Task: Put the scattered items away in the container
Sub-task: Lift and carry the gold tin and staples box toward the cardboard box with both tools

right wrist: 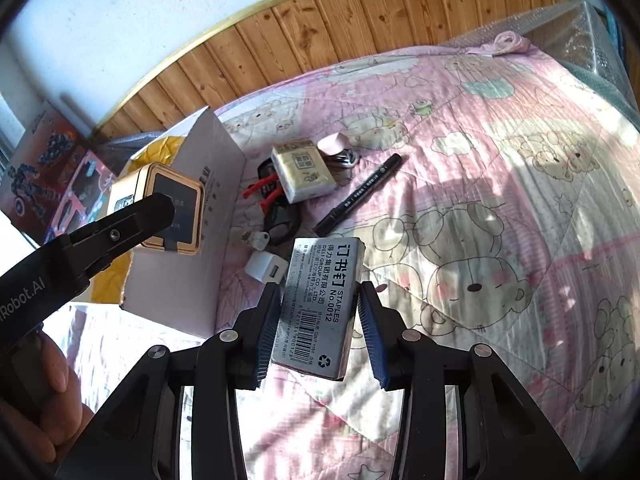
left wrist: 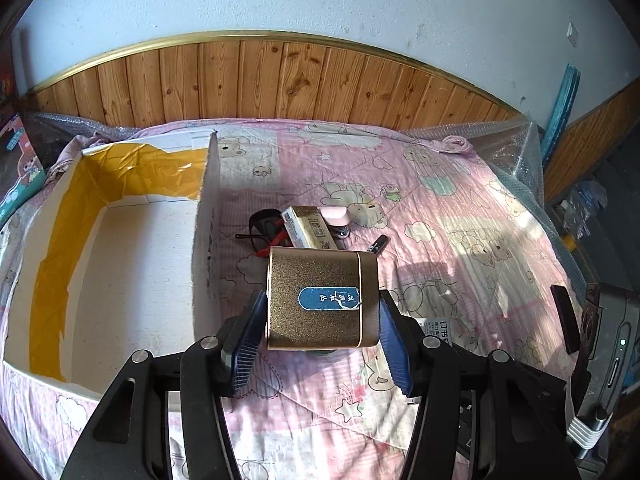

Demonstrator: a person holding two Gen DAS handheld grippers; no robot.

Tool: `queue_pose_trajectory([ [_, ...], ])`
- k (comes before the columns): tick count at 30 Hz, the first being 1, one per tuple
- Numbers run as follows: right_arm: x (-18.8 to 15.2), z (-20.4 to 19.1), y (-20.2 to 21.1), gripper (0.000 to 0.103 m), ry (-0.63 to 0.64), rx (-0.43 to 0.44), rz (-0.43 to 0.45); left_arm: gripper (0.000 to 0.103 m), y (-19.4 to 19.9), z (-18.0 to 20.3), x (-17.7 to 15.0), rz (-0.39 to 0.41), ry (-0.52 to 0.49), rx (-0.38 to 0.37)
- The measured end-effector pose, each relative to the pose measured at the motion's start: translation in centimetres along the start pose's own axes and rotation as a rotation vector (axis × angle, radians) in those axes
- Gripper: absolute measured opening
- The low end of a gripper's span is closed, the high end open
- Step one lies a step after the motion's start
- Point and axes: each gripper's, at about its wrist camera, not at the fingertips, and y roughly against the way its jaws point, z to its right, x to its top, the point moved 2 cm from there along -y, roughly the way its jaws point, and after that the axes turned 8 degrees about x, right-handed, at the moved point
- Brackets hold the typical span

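My left gripper is shut on a gold tin with a blue label, held just right of the white cardboard container lined with yellow tape. In the right wrist view the gold tin hangs in front of the container's wall. My right gripper is shut on a grey staples box, its pads on both long sides. On the pink quilt lie a beige box, black glasses with red parts, a pink item, a black marker and a white charger.
A wood-panelled wall runs behind the bed. Bubble wrap lines the quilt's far right edge. Colourful toy boxes stand left of the container. A person's hand holds the left gripper's handle.
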Motion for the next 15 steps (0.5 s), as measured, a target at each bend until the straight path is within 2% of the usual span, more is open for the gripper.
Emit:
queue_pose_trajectory([
  [15, 0.4, -5.0, 2.7, 0.041, 0.109, 0.002, 0.042, 0.056, 5.2, -4.2, -0.3, 0.065, 0.068, 0.100],
])
